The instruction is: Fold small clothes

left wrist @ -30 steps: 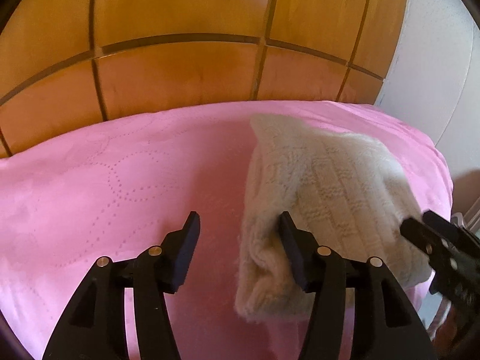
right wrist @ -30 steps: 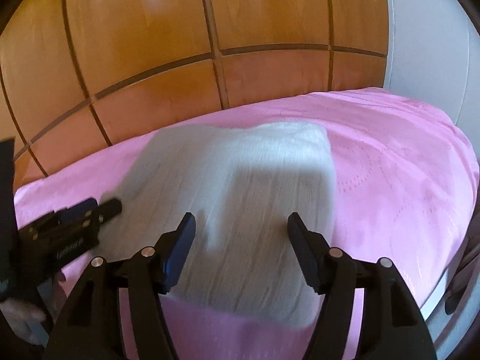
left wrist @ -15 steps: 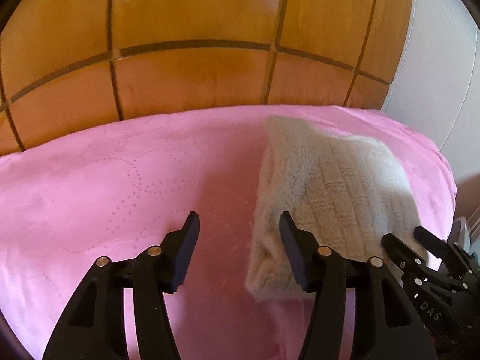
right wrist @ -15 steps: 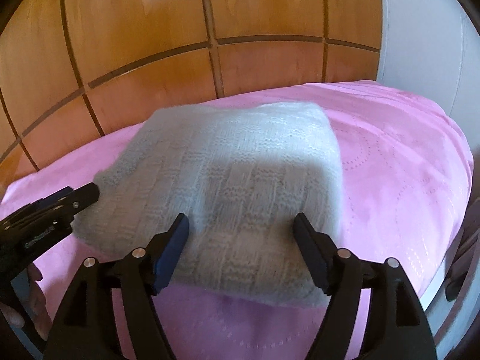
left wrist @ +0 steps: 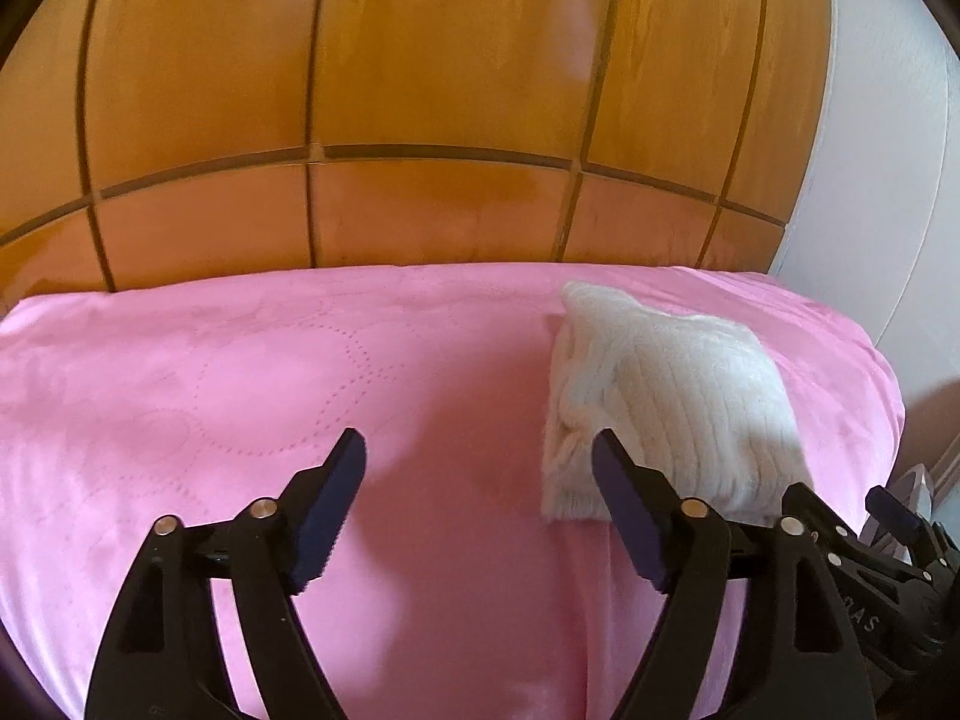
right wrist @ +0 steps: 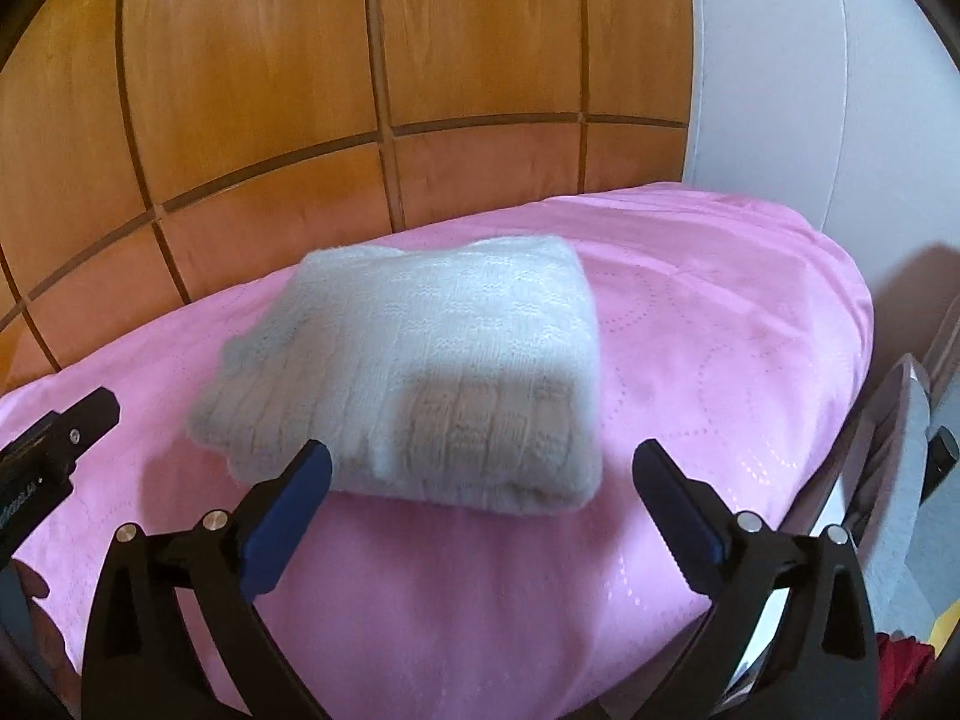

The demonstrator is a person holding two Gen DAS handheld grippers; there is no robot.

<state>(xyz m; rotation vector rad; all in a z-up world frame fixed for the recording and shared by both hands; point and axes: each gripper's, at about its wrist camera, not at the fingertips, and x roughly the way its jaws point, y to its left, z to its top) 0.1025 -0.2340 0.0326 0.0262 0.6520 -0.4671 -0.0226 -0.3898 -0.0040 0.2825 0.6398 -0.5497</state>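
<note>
A white knitted garment [left wrist: 672, 396] [right wrist: 432, 360] lies folded in a thick rectangle on the pink bedspread [left wrist: 240, 390] [right wrist: 720, 330]. My left gripper [left wrist: 478, 444] hovers over bare bedspread to the left of the garment's near corner. Its jaws are opening and nothing is between them. My right gripper [right wrist: 483, 453] stands just short of the garment's near edge, its jaws opening wide and empty. The left wrist view catches the right gripper [left wrist: 840, 495] at the lower right. In the right wrist view, a left gripper finger [right wrist: 90, 420] shows at the left edge.
A wooden panelled wall [left wrist: 420, 120] rises behind the bed, and a white wall [left wrist: 870, 180] stands to the right. The bed's right edge drops off near a grey object [right wrist: 900, 450] and something red [right wrist: 900, 660] below it.
Both grippers have drawn back from the folded garment and spread their jaws wider. The garment stays folded on the bedspread, now beyond both sets of fingertips.
</note>
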